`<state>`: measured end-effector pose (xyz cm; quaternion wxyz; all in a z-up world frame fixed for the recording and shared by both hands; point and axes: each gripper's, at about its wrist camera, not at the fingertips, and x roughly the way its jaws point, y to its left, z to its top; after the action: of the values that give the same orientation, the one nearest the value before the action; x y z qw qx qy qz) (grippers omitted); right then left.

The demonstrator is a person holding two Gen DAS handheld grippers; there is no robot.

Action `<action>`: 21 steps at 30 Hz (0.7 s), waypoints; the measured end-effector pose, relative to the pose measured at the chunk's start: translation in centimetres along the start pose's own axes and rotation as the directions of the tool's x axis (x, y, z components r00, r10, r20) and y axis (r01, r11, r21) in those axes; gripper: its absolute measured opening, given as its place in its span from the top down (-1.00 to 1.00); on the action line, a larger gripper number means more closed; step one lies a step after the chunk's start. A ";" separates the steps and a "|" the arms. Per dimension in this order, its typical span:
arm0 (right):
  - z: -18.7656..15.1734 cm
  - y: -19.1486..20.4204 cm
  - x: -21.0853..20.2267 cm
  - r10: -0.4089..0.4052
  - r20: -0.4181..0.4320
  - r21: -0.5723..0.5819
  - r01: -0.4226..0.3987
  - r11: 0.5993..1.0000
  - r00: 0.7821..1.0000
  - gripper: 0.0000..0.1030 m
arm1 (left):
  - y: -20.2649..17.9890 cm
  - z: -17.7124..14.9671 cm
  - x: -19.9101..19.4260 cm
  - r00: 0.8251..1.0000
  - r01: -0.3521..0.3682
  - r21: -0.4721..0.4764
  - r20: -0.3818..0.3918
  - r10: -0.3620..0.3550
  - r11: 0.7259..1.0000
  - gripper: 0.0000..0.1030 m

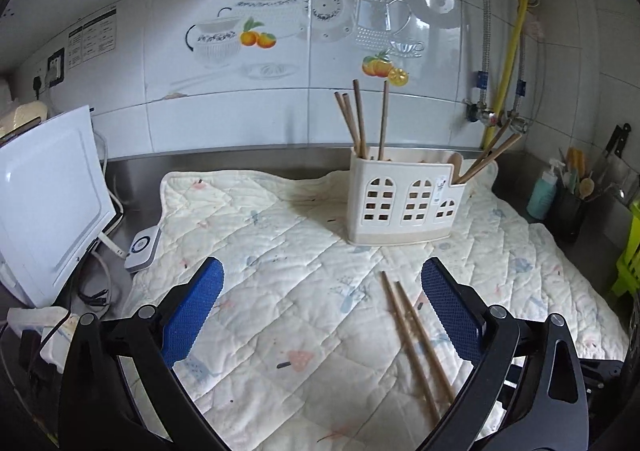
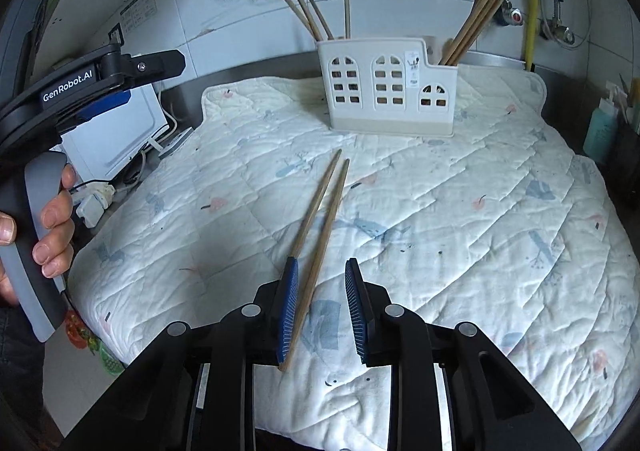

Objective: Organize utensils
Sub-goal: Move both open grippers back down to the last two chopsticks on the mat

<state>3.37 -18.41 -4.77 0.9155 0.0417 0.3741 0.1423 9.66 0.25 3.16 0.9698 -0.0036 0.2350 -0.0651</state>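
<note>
Two wooden chopsticks [image 2: 326, 211] lie side by side on a quilted mat [image 2: 460, 211]. My right gripper [image 2: 322, 263] hangs low over their near ends with its blue pads a narrow gap apart. One stick runs between the pads along the left pad [image 2: 289, 303], and the other passes behind that finger. A white house-shaped utensil holder [image 1: 404, 195] stands at the back of the mat, with several chopsticks upright in it. My left gripper [image 1: 322, 265] is wide open and empty above the mat, left of the loose chopsticks [image 1: 416, 339]. A hand [image 2: 52, 219] holds its grey handle.
A white appliance [image 1: 48, 203], a small white device [image 1: 142, 249] and cables crowd the steel counter [image 1: 240, 155] to the left. On the right stand a teal bottle [image 1: 542, 195], a black utensil pot [image 1: 568, 211] and a green rack [image 1: 628, 251]. The tiled wall carries a yellow hose [image 1: 508, 51].
</note>
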 end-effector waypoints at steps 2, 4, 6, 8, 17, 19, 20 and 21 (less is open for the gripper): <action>-0.2 0.1 0.8 0.009 -0.014 0.009 -0.009 1.000 1.000 0.62 | 0.6 -0.5 0.2 1.000 -0.014 -0.022 -0.009 0.014 1.000 -0.90; -0.4 0.3 1.6 0.010 -0.031 0.010 -0.010 1.000 0.999 0.64 | 1.0 -0.9 0.3 1.000 -0.025 -0.031 -0.017 0.024 0.999 -0.90; -0.6 0.6 2.3 0.011 -0.048 0.011 -0.011 1.000 0.999 0.66 | 1.1 -1.2 0.5 0.999 -0.045 -0.023 -0.020 0.045 0.999 -0.90; -0.9 0.7 3.0 0.004 -0.066 0.016 -0.003 1.000 0.998 0.67 | 1.2 -1.4 0.7 0.998 -0.053 -0.021 -0.024 0.052 0.998 -0.90; -1.6 0.7 4.8 0.002 -0.121 0.038 0.003 0.999 0.993 0.73 | 1.2 -2.8 1.7 0.997 -0.045 -0.023 -0.068 0.044 0.999 -0.90; -1.6 0.8 4.8 -0.003 -0.120 0.032 0.007 0.999 0.993 0.73 | 1.1 -3.2 1.8 0.996 -0.045 -0.022 -0.077 0.044 0.999 -0.90; -1.6 0.8 4.8 -0.008 -0.119 0.028 0.011 1.000 0.993 0.78 | 1.1 -3.3 1.9 0.996 -0.044 -0.022 -0.082 0.042 0.999 -0.90; -1.6 0.8 4.8 -0.016 -0.117 0.025 0.019 1.000 0.993 0.81 | 1.1 -3.5 2.0 0.995 -0.044 -0.023 -0.087 0.042 0.999 -0.90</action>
<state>5.32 -16.28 -8.98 0.8925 0.0421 0.4293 0.1317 9.96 1.14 -0.90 0.9598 -0.0076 0.2774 -0.0414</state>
